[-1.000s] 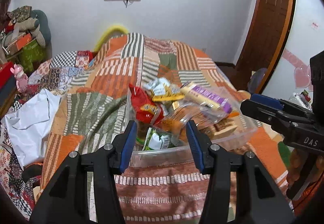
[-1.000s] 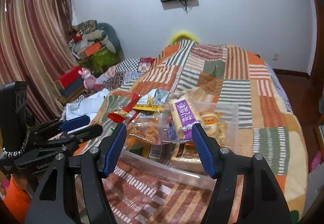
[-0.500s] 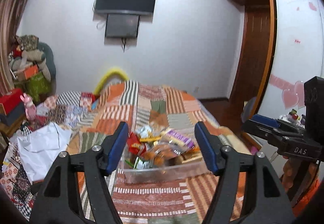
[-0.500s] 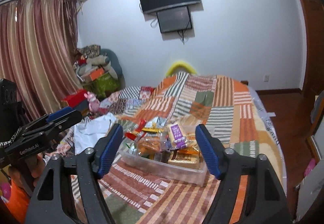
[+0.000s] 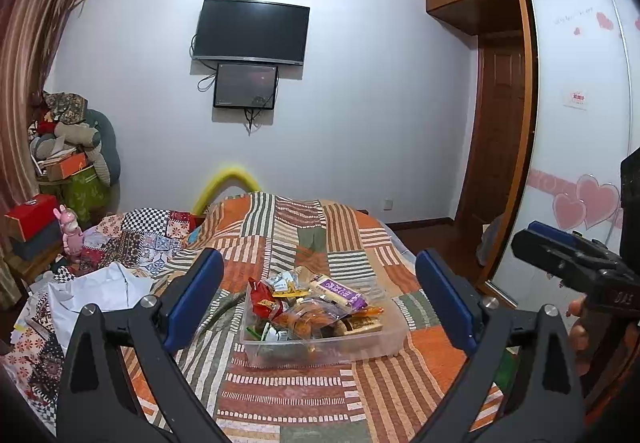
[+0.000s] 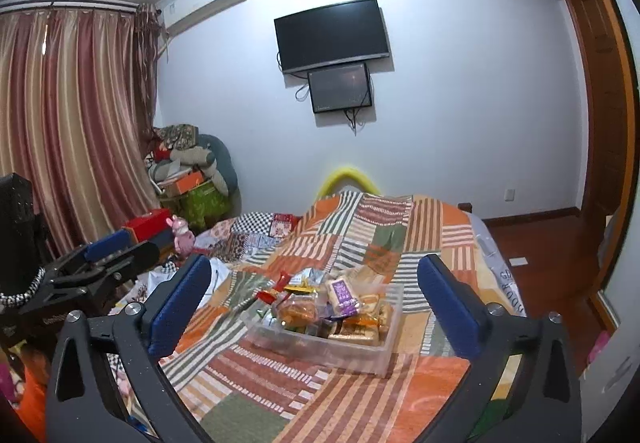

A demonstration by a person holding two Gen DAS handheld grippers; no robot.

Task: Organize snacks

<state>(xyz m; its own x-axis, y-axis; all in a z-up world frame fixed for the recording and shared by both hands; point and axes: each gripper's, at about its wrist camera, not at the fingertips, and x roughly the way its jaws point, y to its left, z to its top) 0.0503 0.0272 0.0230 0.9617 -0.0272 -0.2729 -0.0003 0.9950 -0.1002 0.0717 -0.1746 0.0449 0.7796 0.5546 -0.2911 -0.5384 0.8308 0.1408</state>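
Observation:
A clear plastic bin (image 5: 376,339) full of snack packets sits on the striped patchwork bedspread (image 5: 304,235); a purple-labelled packet (image 5: 338,291) and a red packet (image 5: 264,301) lie on top. The bin also shows in the right wrist view (image 6: 360,355). My left gripper (image 5: 316,295) is open and empty, held back from the bin and above the bed. My right gripper (image 6: 310,297) is open and empty too, likewise back from the bin. Each gripper shows in the other's view: the right one at the right edge (image 5: 560,255), the left one at the left edge (image 6: 112,255).
A white cloth (image 5: 100,295) and patterned quilts (image 5: 152,235) lie on the bed's left side. A pink toy (image 5: 70,233), boxes and piled cushions (image 5: 72,147) stand by the curtain. A TV (image 5: 250,31) hangs on the far wall. A wardrobe (image 5: 576,163) and door are at right.
Both grippers have pulled back and up from the bin, which now looks smaller and farther. Both jaws have opened wider. The snacks in the bin have not moved.

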